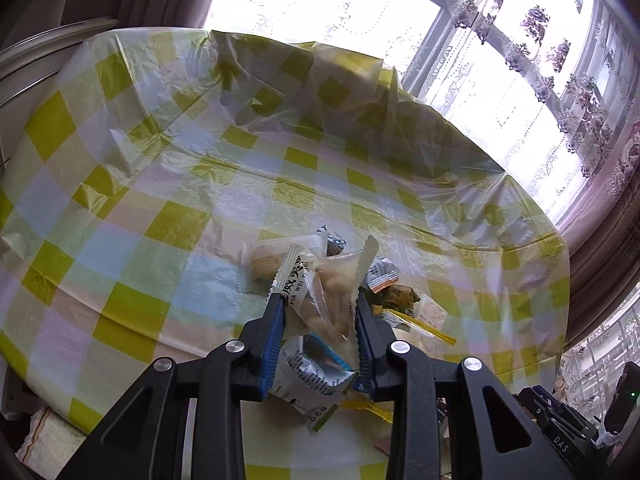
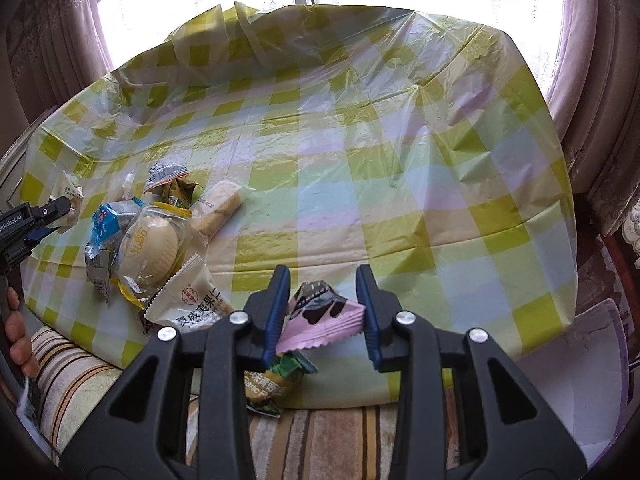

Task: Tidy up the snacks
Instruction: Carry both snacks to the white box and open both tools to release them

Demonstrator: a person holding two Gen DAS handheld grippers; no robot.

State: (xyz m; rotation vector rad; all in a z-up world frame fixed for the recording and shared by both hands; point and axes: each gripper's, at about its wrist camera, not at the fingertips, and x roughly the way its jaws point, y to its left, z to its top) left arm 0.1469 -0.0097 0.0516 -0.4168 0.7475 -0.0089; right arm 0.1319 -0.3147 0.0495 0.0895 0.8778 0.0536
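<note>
left tool clamped on clear nut packet, raised off pile for sorting | right tool clamped on pink wrapper, held above worktop edge

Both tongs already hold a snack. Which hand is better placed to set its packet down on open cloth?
Probably right: its tongs hold the pink packet beside open tablecloth; the left tongs hold a clear packet over the pile.

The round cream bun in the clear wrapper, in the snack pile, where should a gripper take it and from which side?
Probably by the crimped wrapper edge at the near end of the round bun, coming from the near table edge. The flat edge sticks out past the bun, so fingers can pinch it without squashing it; other packets crowd the far end.
</note>
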